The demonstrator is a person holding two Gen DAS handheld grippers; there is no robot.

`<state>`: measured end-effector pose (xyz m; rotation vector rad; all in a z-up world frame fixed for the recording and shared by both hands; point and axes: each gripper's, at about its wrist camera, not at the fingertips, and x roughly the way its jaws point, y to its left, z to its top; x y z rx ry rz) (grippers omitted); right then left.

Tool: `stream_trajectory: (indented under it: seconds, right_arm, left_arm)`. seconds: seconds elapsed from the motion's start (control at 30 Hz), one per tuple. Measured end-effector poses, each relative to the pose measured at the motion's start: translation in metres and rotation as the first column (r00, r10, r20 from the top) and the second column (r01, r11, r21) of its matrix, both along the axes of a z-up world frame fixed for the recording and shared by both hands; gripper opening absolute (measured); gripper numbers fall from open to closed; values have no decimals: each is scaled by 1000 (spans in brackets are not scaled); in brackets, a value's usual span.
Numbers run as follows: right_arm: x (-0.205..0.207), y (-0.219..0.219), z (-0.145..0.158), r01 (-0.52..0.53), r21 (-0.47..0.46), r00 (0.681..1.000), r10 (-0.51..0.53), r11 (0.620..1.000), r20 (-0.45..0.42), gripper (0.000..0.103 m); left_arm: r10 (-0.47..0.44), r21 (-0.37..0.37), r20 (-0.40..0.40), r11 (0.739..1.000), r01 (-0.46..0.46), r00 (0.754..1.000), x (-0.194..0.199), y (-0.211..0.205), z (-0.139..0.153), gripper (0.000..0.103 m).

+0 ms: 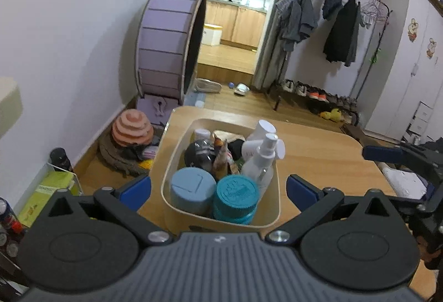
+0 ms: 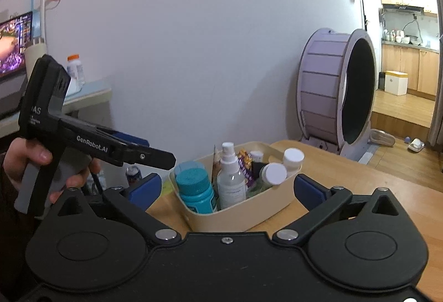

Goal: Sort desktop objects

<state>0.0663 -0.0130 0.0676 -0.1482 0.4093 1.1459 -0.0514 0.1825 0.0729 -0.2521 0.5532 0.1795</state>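
Both grippers, left gripper [image 1: 218, 187] and right gripper [image 2: 227, 188], are spread wide and hold nothing. The bin [image 1: 272, 207] looks full, so the sorting is maybe done; lift away slowly.

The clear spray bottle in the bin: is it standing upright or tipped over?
Upright. The spray bottle stands in the cream bin, nozzle pointing up, beside the teal jar.
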Motion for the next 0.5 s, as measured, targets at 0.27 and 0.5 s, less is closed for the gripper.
stream_trajectory:
  seconds: [0.27,0.5]
  right_arm:
    - [1,4,-3,9,-36,999,-10,999,-38,103]
    - [1,7,0,21,-35,999,-22,999,-42,103]
  left_arm:
    - [-30,15,-55,999,31,998,8,-10,-10,103]
    - [-22,22,-79,999,24,997,7,-10,-13,103]
